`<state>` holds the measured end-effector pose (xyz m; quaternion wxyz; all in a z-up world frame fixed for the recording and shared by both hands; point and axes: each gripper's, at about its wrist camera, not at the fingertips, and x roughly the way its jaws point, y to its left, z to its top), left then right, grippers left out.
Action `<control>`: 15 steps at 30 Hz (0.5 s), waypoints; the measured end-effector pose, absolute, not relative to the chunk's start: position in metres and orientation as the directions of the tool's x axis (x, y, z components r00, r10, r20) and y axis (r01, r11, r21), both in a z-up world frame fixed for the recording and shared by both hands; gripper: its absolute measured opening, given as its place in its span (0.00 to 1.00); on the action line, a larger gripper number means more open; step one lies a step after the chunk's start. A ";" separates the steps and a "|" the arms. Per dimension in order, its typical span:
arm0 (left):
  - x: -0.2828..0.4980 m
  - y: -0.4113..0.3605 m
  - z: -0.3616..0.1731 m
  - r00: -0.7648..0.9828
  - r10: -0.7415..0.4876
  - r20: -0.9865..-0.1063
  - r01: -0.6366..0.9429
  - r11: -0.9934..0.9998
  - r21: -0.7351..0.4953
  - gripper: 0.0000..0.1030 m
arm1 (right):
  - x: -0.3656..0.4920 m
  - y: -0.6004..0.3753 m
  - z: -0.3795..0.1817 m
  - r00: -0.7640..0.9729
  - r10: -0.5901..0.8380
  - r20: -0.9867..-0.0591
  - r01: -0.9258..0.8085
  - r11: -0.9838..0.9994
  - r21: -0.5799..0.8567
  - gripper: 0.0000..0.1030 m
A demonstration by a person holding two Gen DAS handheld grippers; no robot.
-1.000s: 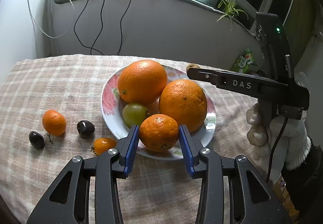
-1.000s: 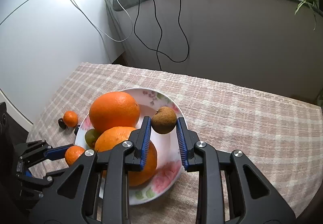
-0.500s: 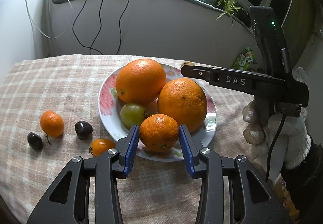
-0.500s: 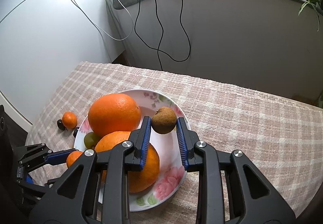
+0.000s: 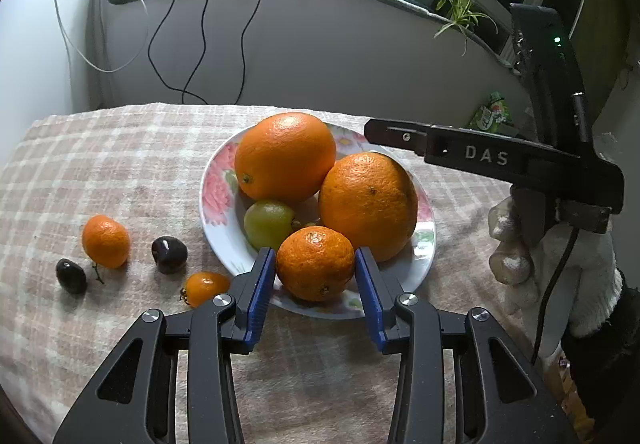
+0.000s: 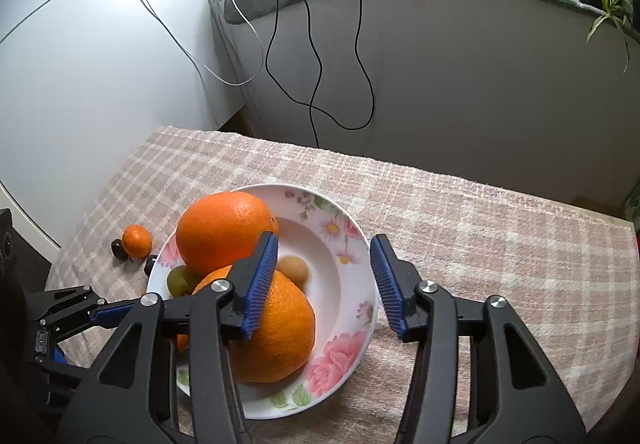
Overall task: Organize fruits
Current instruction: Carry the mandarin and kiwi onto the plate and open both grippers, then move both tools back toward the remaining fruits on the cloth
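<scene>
A flowered plate point(image 5: 212, 200) holds two large oranges point(image 5: 285, 156) point(image 5: 368, 204), a green fruit point(image 5: 268, 222) and a mandarin point(image 5: 315, 270). The mandarin rests on the plate's near side between the blue pads of my left gripper point(image 5: 315, 256), whose jaws are opening with a thin gap on each side. In the right wrist view my right gripper point(image 6: 325, 240) hangs over the plate point(image 6: 360, 284). Its jaws are opening with nothing between them. A brown kiwi point(image 6: 293, 271) lies in the plate below its left finger.
Left of the plate on the checked cloth lie a small mandarin point(image 5: 106, 241), two dark cherries point(image 5: 169, 254) point(image 5: 71, 276) and a small orange tomato point(image 5: 205, 287). A gloved hand point(image 5: 560, 264) holds the right gripper. Cables point(image 5: 200, 44) hang down the wall behind.
The right gripper's jaws parted and the kiwi dropped from between them into the plate beside the oranges. The left pads eased slightly off the mandarin. Neither hand moved.
</scene>
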<state>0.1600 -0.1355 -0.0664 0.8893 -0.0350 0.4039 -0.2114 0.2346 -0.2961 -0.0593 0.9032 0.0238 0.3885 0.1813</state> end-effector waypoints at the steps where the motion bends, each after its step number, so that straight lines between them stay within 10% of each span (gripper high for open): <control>1: 0.160 -0.135 -0.066 0.588 -0.406 -0.700 0.348 0.908 -0.234 0.46 | 0.234 -0.296 -0.058 0.635 0.344 -0.691 -0.307 0.934 0.183 0.55; 15: 0.151 -0.127 -0.058 0.605 -0.407 -0.685 0.343 0.909 -0.237 0.54 | 0.220 -0.293 -0.045 0.659 0.336 -0.673 -0.305 0.937 0.169 0.65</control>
